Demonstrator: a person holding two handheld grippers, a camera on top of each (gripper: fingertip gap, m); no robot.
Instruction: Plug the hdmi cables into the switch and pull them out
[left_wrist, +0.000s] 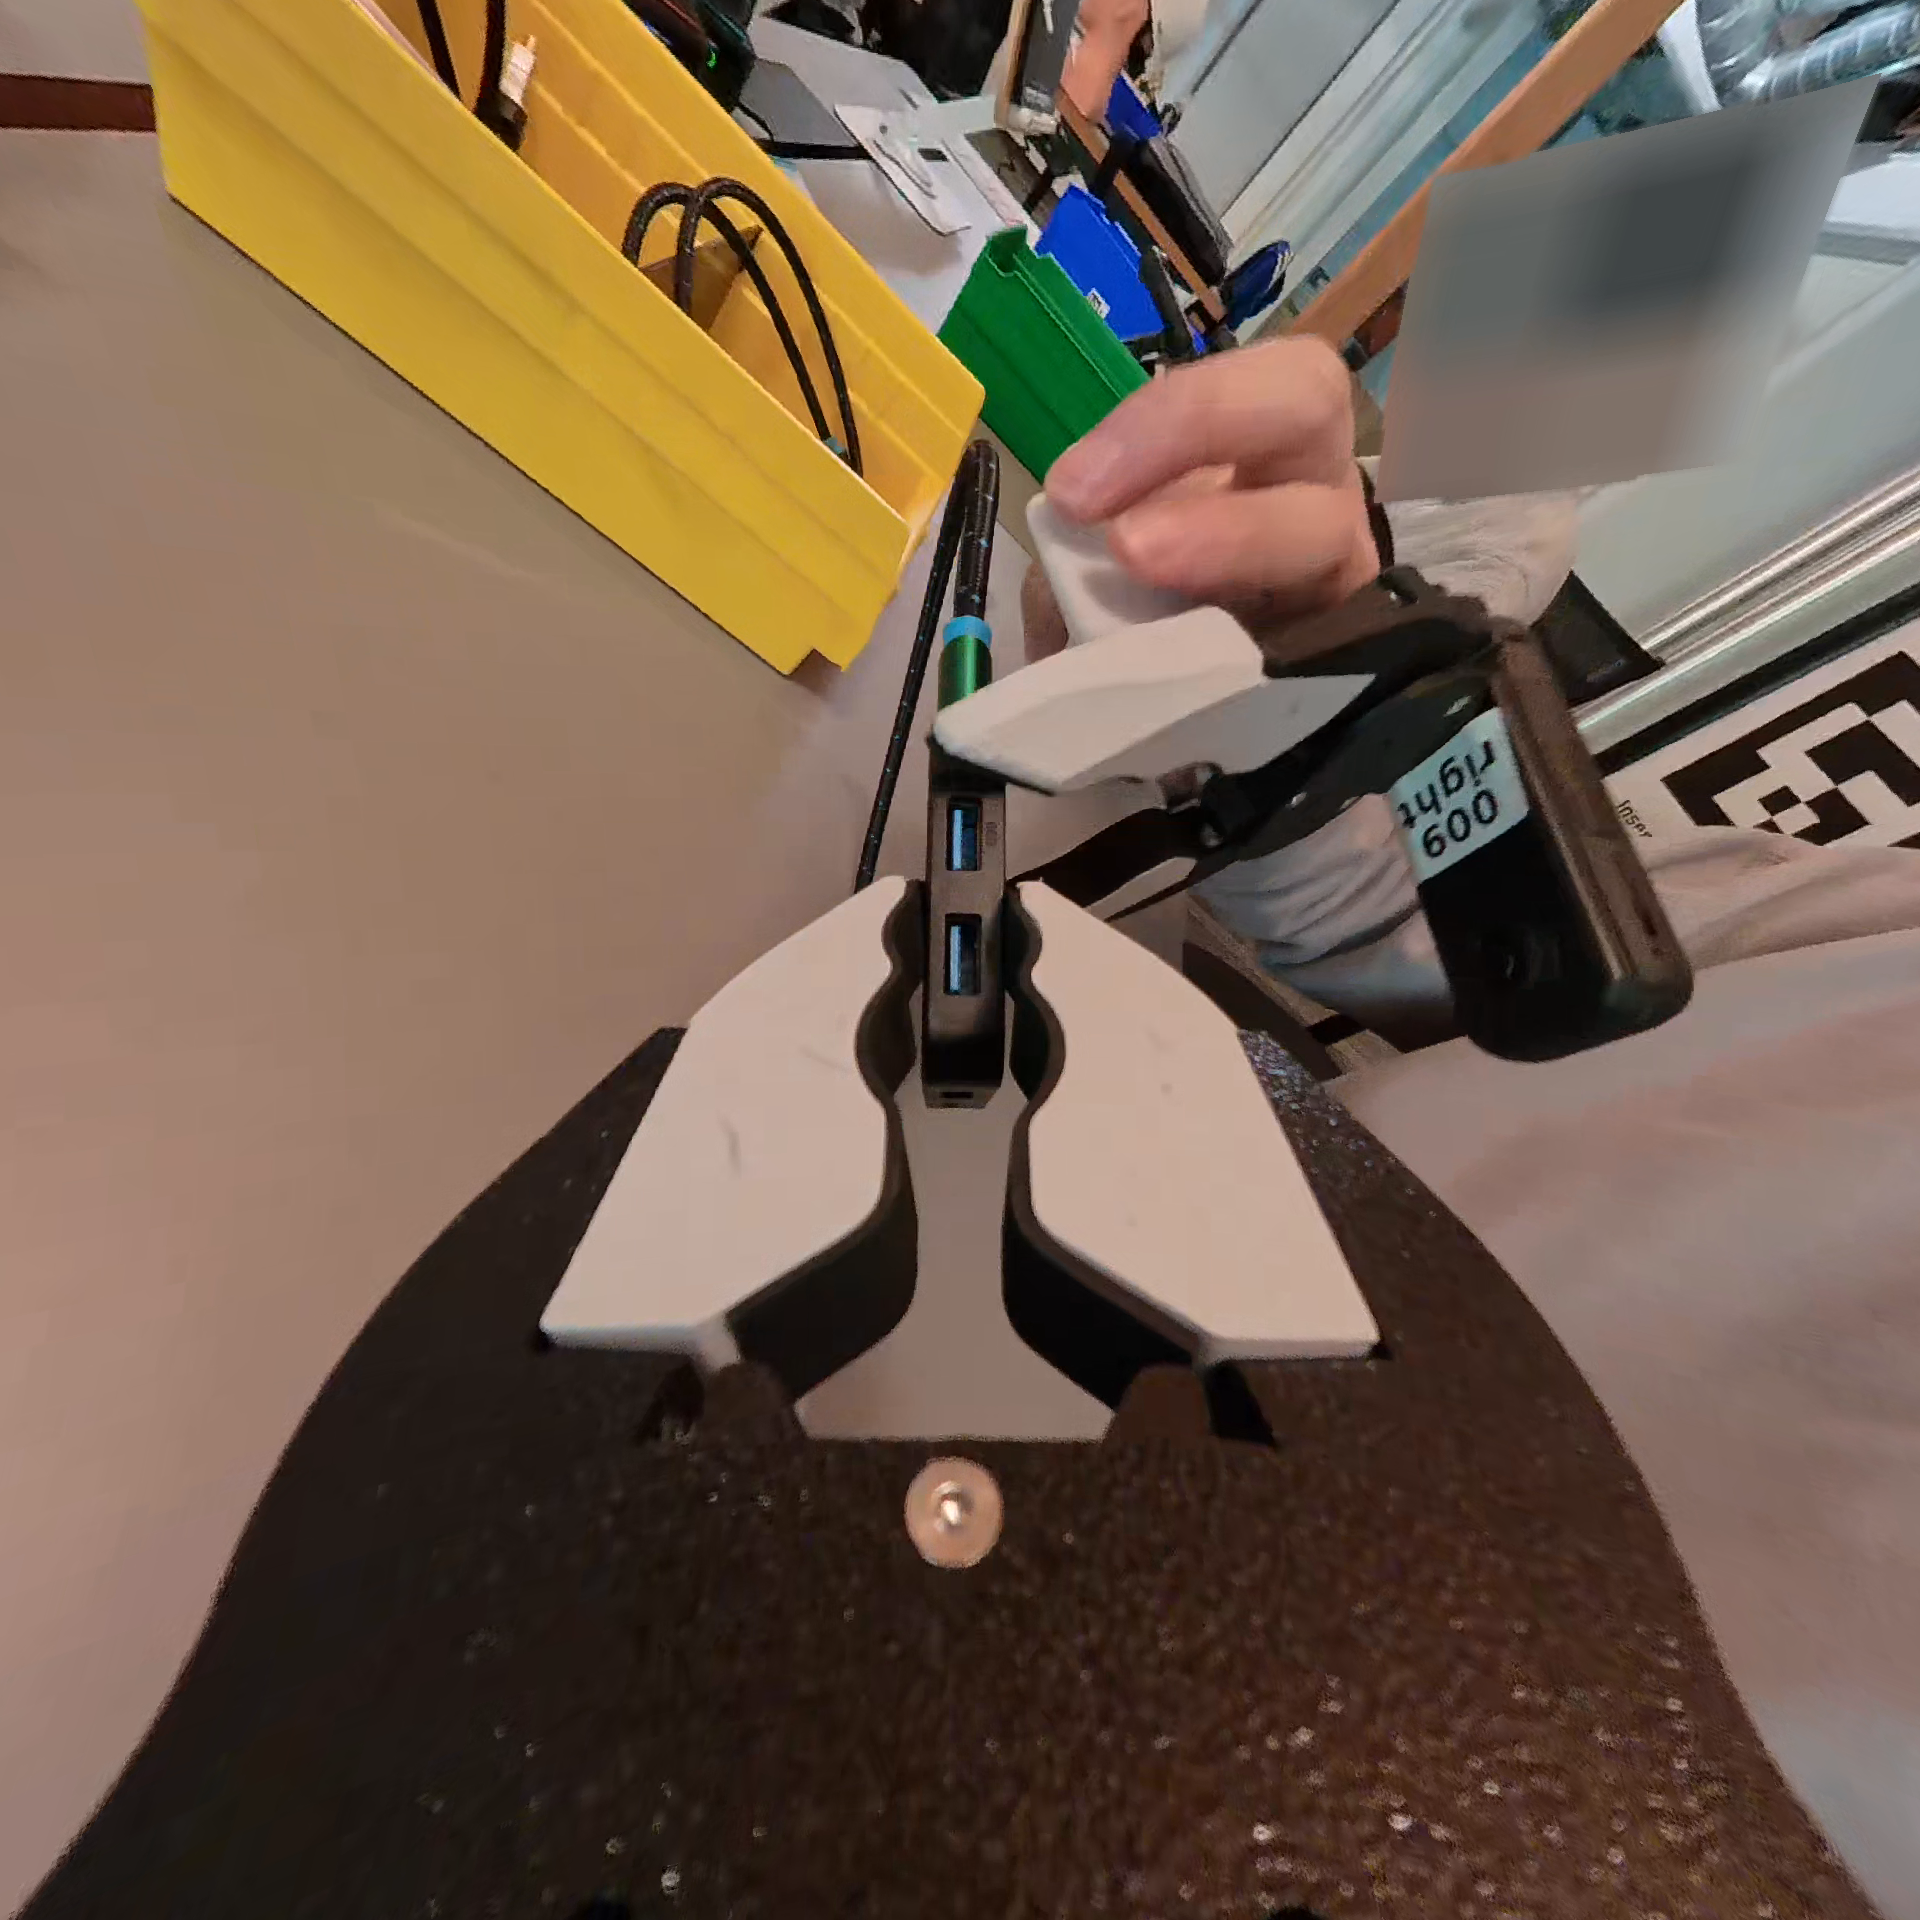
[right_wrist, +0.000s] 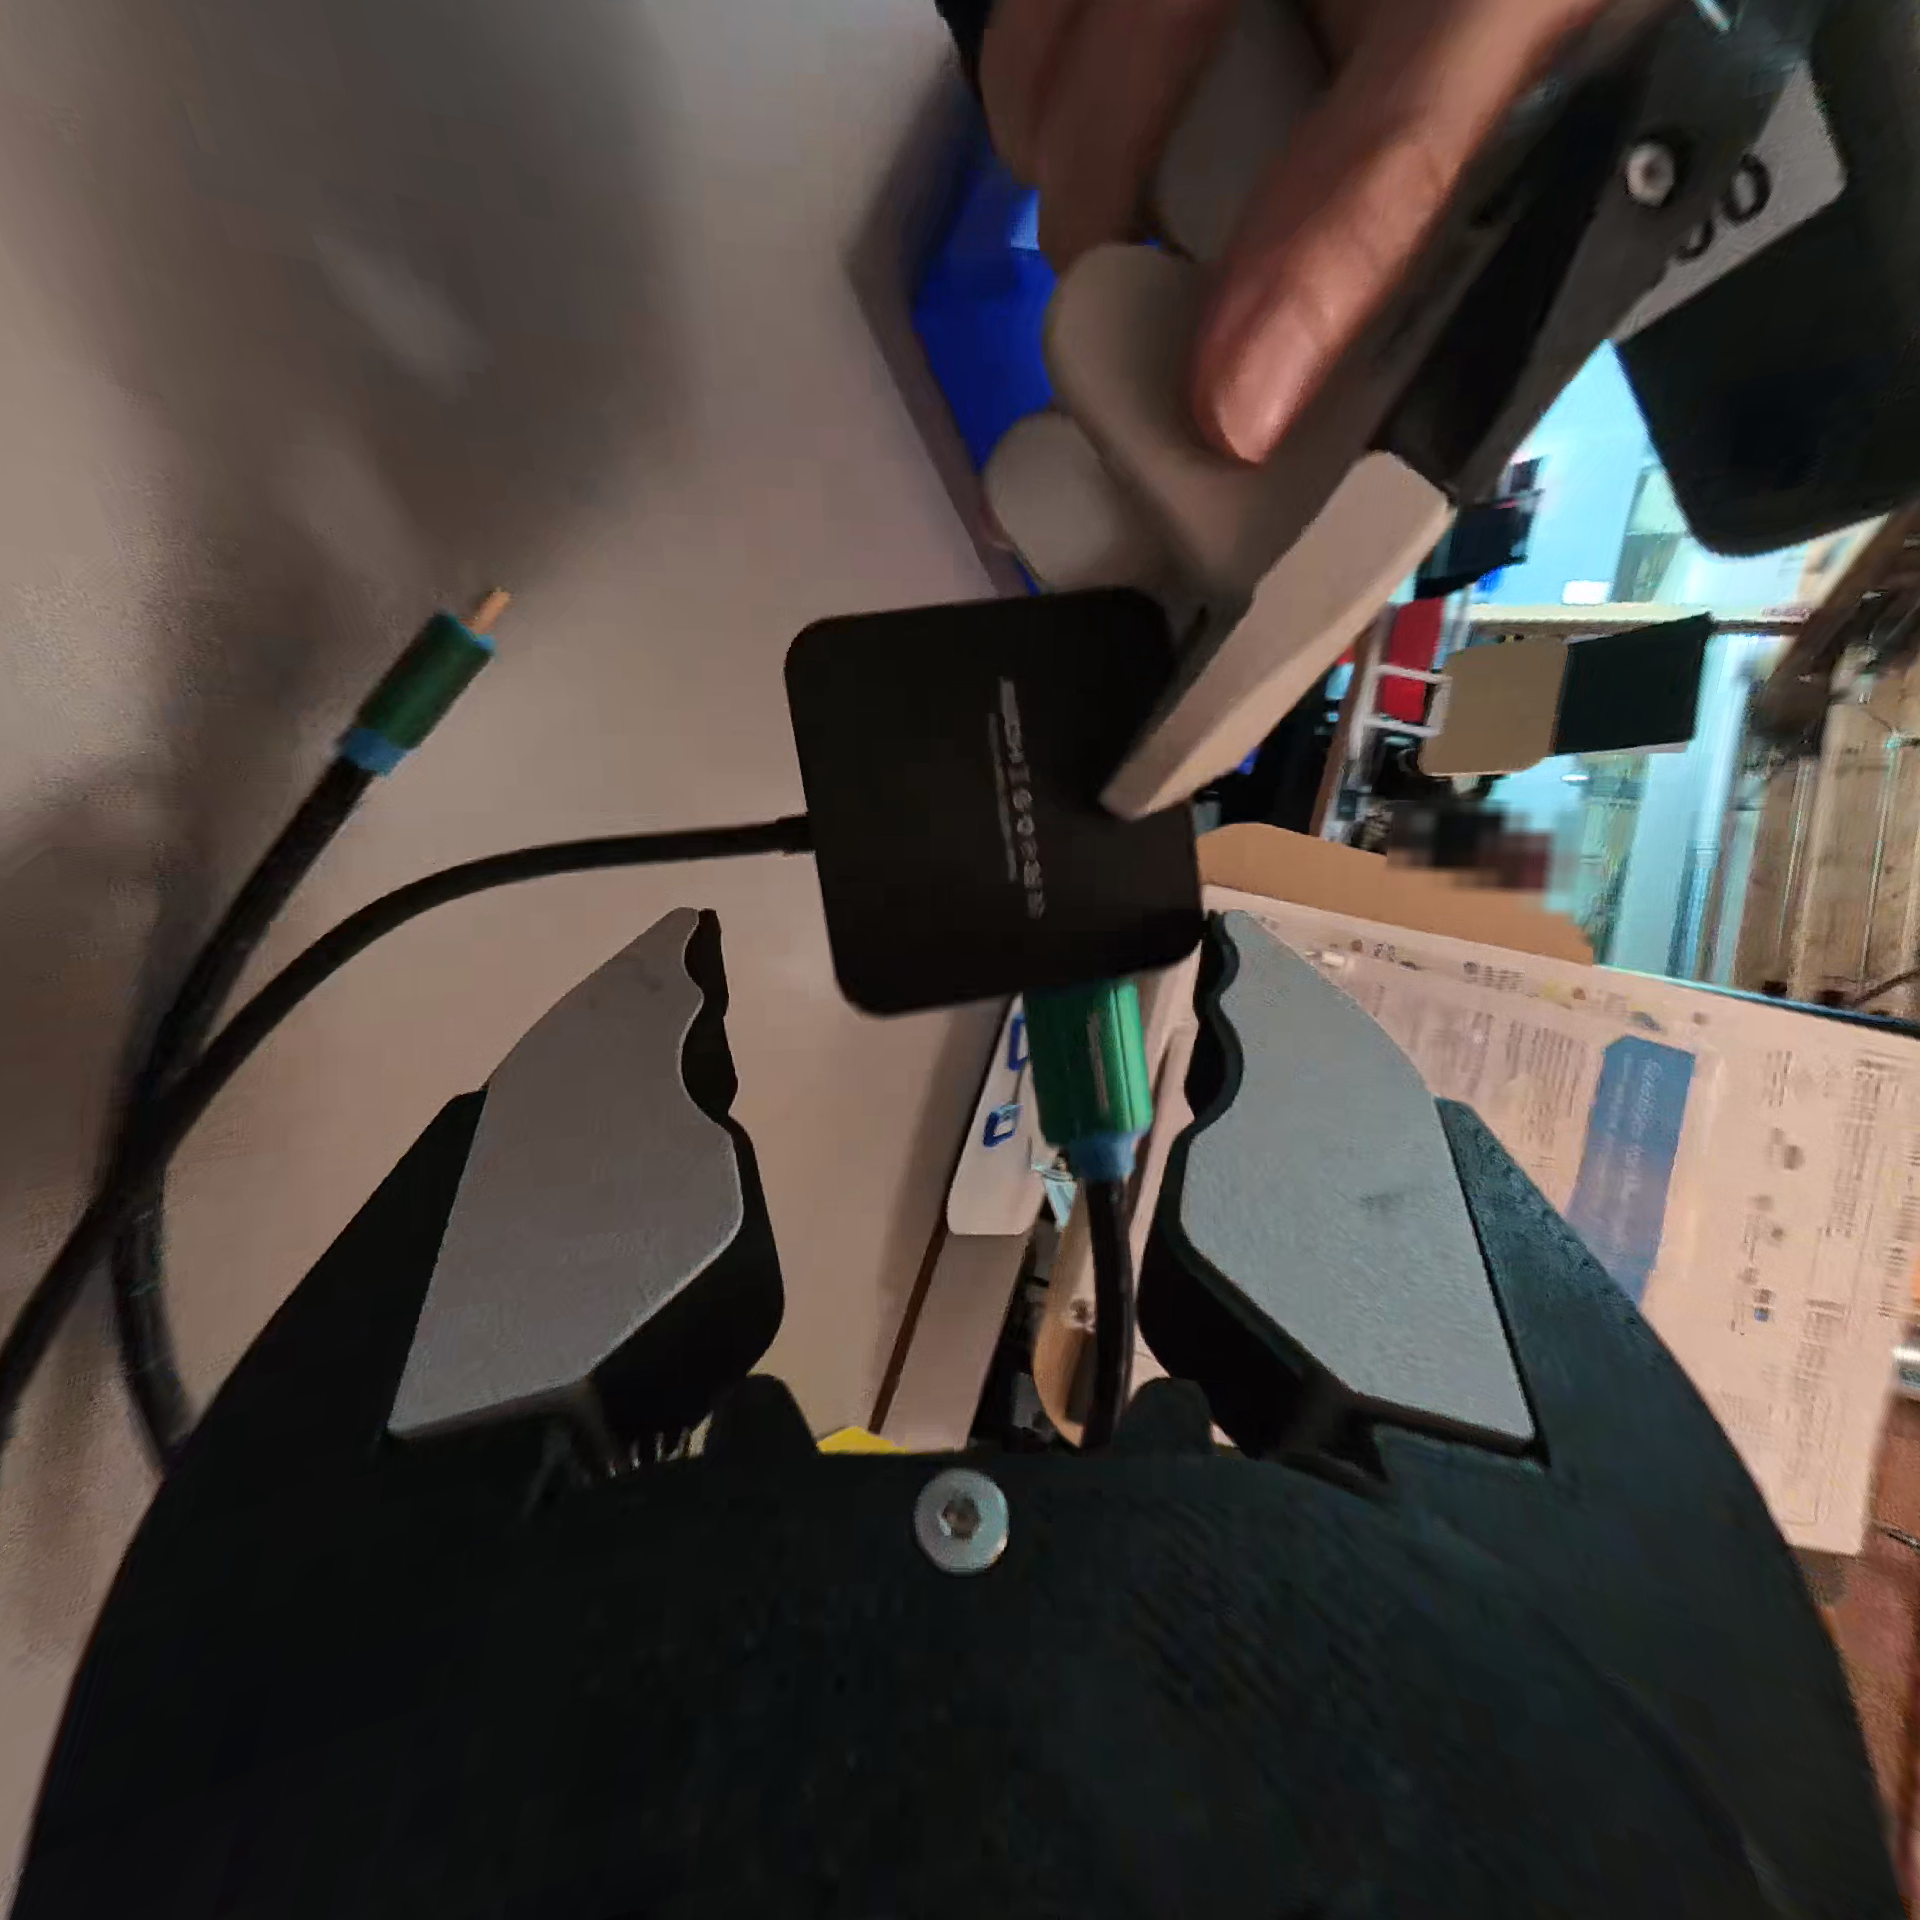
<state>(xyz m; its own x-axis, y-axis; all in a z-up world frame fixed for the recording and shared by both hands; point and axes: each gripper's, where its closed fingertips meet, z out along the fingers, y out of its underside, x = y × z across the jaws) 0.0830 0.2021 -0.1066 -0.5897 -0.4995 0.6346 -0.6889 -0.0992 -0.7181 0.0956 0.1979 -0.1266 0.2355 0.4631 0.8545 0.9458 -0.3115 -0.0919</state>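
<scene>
Left wrist view: left gripper (left_wrist: 961, 914) clamped on the black switch (left_wrist: 964, 935), which stands on edge between the white fingers (left_wrist: 769, 1101), two blue ports facing the camera. Just past it, a green HDMI plug (left_wrist: 964, 675) with braided black cable (left_wrist: 971, 520) is seated in the switch's far end, and the right gripper (left_wrist: 971, 743) reaches in from the right, a hand (left_wrist: 1226, 468) on its handle. Farther back on the grey table (left_wrist: 260, 831): yellow bin (left_wrist: 499, 260) holding cables, then a green bin (left_wrist: 1029, 332). Right wrist view: right gripper (right_wrist: 961, 940) jaws spread wide, the plugged green connector (right_wrist: 1086, 1070) between them but untouched. Switch (right_wrist: 935, 810) held off the table by the left gripper (right_wrist: 1132, 800). A second green-ended HDMI cable (right_wrist: 416, 686) lies loose on the table to the left.
</scene>
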